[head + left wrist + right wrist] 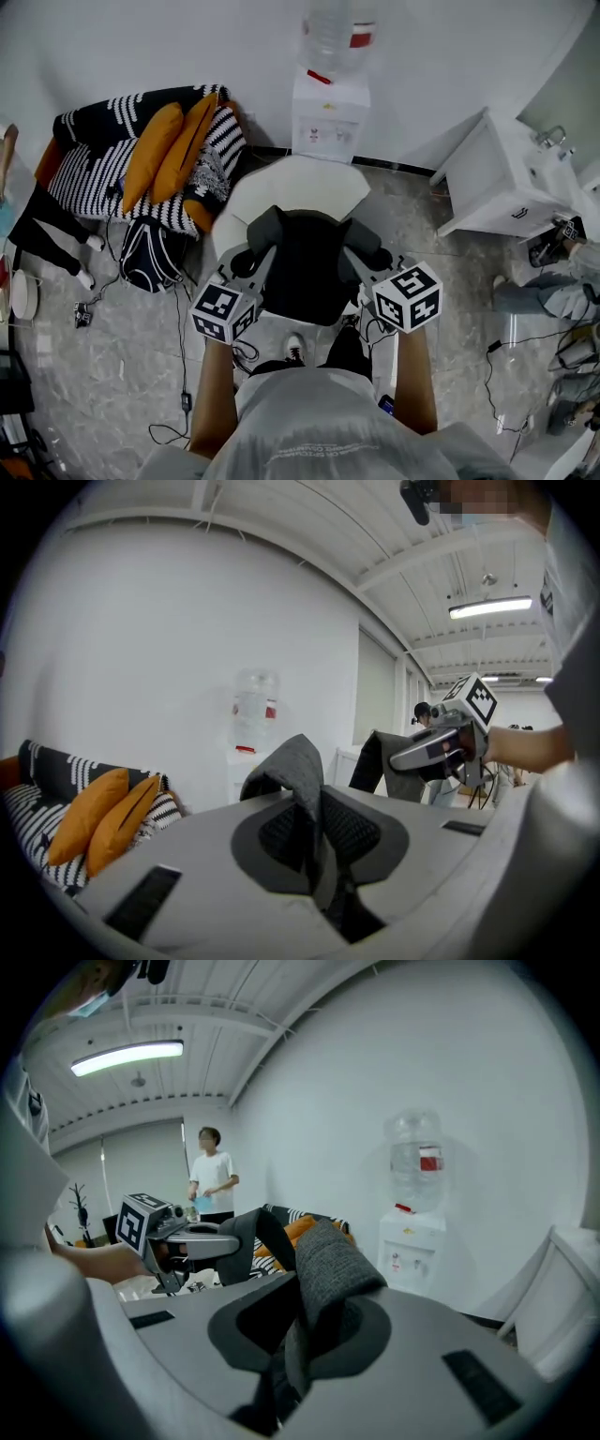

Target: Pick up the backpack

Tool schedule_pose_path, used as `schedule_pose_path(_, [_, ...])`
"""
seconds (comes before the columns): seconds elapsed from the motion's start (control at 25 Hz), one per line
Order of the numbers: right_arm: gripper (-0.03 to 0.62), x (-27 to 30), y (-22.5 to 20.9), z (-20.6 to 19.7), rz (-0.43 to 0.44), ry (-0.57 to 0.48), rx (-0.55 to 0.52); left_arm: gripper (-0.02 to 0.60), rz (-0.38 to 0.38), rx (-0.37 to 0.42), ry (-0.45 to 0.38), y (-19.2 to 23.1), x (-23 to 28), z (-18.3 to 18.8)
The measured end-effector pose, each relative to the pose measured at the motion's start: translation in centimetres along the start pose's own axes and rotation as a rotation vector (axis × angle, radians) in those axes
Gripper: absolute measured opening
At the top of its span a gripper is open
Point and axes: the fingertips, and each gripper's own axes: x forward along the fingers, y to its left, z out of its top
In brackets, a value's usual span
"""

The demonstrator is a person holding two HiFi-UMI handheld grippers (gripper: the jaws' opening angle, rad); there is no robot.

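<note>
Nearest in the head view: the person's grey shirt (314, 436), with both forearms reaching forward.

Left gripper (246, 264): jaws pressed together on the grey padded left shoulder strap (298, 771). The left gripper view shows the strap pinched between the pads and folded over above them.

Right gripper (375, 258): jaws likewise clamped on the grey padded right shoulder strap (330, 1269), which rises in a loop out of the jaws in the right gripper view. Each gripper also shows in the other's view, level with it and well apart.

The black fabric backpack (305, 267) hangs between the two grippers by these straps, directly in front of the person. Its body overlaps the near edge of the white octagonal table (300, 183). Whether its bottom clears the table I cannot tell. One shoe (293, 349) shows just under the pack.

The grey marbled tile floor (112, 375) has black cables (178, 347) trailing across it to the left.

Further left, a dark navy bag with white trim (150, 253) sits on the floor at the foot of the black-and-white striped sofa (84, 178). Two orange cushions (159, 150) lie on the sofa.

Against the white wall stands a white water dispenser with a clear bottle (330, 112), just behind the table. A white cabinet (483, 178) stands to the right.

Farthest, in the right gripper view, a second person in a white shirt (214, 1180) is standing.
</note>
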Motion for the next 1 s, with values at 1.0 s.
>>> schedule_pose_path(1.0, [0.035, -2.6, 2.7, 11.2, -0.016, -0.174, -0.137, 0.046, 0.080, 0.226, -0.138, 1.0, -3.3, 12.0])
